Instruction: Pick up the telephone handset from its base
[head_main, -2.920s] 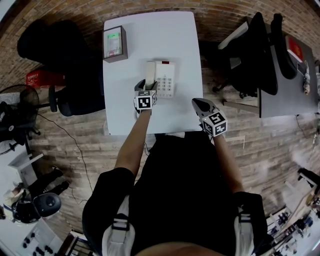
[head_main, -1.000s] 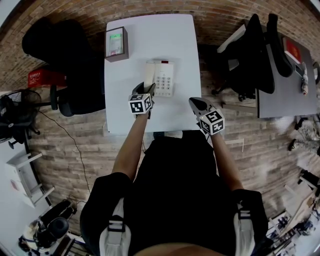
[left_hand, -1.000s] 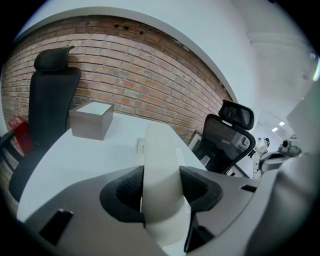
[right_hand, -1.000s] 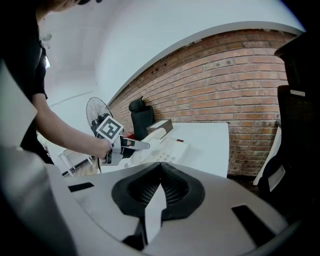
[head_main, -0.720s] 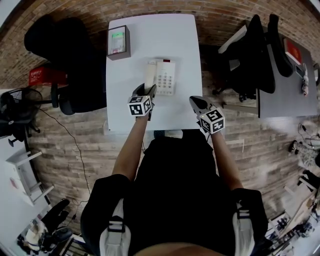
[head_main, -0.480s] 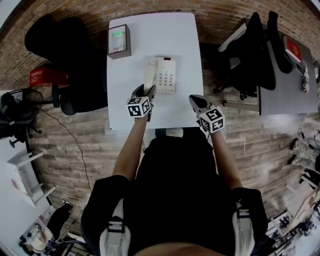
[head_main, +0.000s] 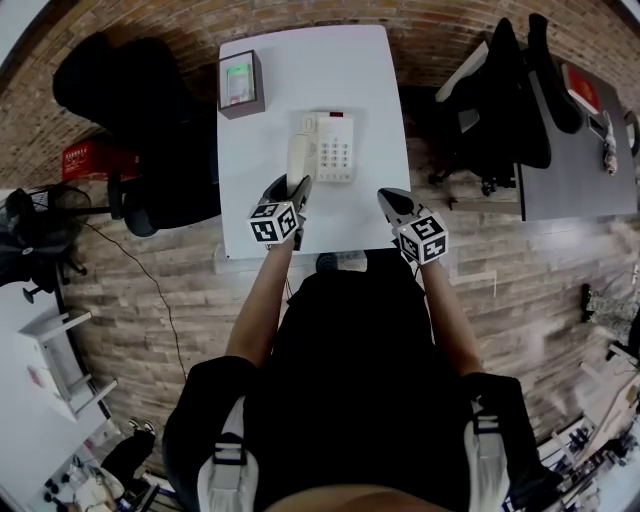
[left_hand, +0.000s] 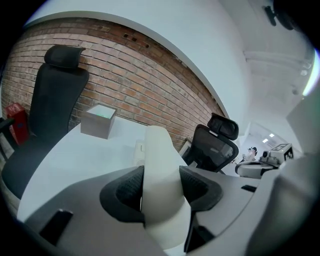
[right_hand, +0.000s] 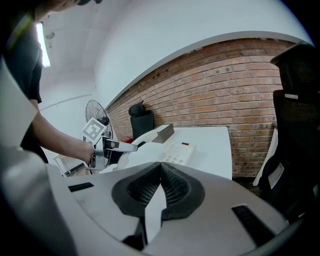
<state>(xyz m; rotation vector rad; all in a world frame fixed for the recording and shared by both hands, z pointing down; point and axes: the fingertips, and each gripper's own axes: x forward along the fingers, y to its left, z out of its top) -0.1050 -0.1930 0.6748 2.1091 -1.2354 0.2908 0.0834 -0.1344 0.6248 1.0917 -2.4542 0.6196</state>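
1. My left gripper (left_hand: 162, 186) clamps the white handset (left_hand: 161, 159) between both pads, at its near end.
2. The handset tilts upward, raised off the base (head_main: 335, 148), just beside the base's left edge, above the white table (head_main: 300, 70).
3. My right gripper (right_hand: 160, 184) has its jaws pressed together, empty, at the table's near edge.

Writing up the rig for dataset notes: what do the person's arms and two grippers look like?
Both the left gripper and right gripper have pale grey moulded bodies, dark ribbed pads and a white cube of black square markers. Forearms are bare; the person wears a black top with pale buckled shoulder straps.
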